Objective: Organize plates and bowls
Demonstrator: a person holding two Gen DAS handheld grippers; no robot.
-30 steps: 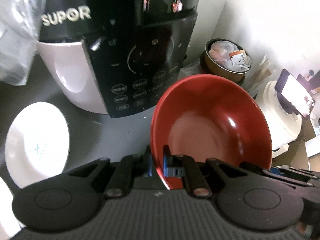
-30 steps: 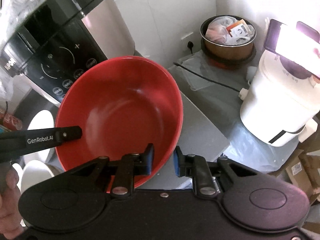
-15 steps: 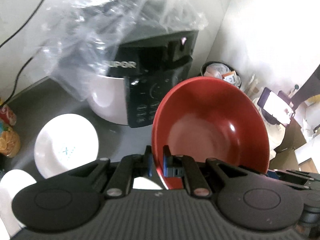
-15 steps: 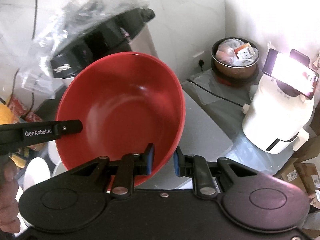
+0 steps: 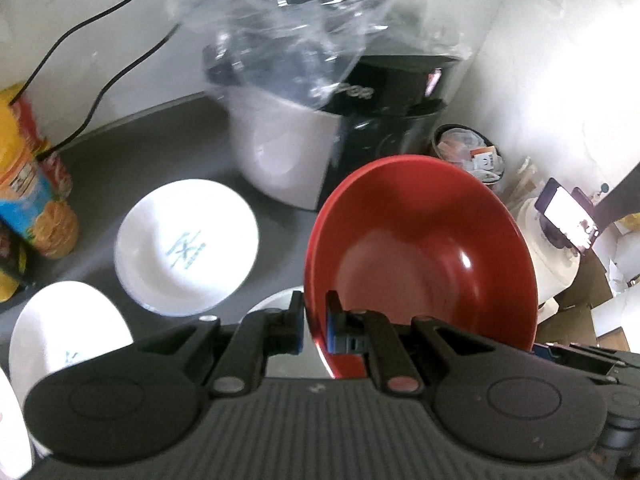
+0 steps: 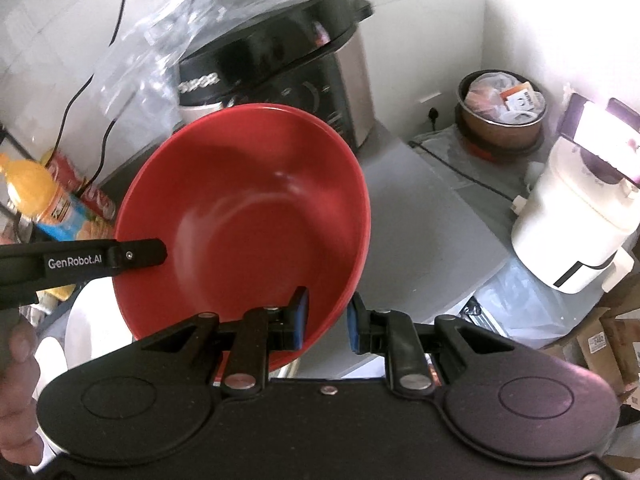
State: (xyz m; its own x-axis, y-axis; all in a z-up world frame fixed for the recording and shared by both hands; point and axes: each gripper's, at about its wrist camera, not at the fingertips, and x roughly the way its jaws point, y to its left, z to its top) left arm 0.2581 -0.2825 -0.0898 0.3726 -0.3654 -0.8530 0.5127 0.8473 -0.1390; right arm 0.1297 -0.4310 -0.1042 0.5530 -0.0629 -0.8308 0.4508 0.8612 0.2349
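Pinching the near rim of the red bowl [image 5: 420, 256], the left gripper [image 5: 314, 322] has its 2 blue-padded fingers pressed onto the thin wall, 1 inside and 1 outside, so the bowl hangs tilted above the grey counter [image 5: 152, 148]. In the right wrist view the same bowl [image 6: 244, 216] fills the middle, its smooth glossy inside facing the camera, and the left gripper's black finger marked GenRobot.AI lies across its left edge. The right gripper [image 6: 324, 318] is spread a little: its left finger sits against the inside of the bowl's lower rim, while the right finger stands just off the outer wall, and whether it touches cannot be told. Below the bowl, in the left wrist view, 2 round white plates rest on the counter, 1 with a faint blue mark at its center [image 5: 186, 246] and another [image 5: 64, 340] nearer the left edge. Behind them stands a rounded white and black rice cooker [image 5: 320, 136] under a crinkled clear plastic bag [image 5: 304, 20]. At the far right a white appliance [image 6: 576, 216] carries a lit phone [image 6: 604, 136], and a metal pot [image 6: 502, 120] full of packets sits in the corner.
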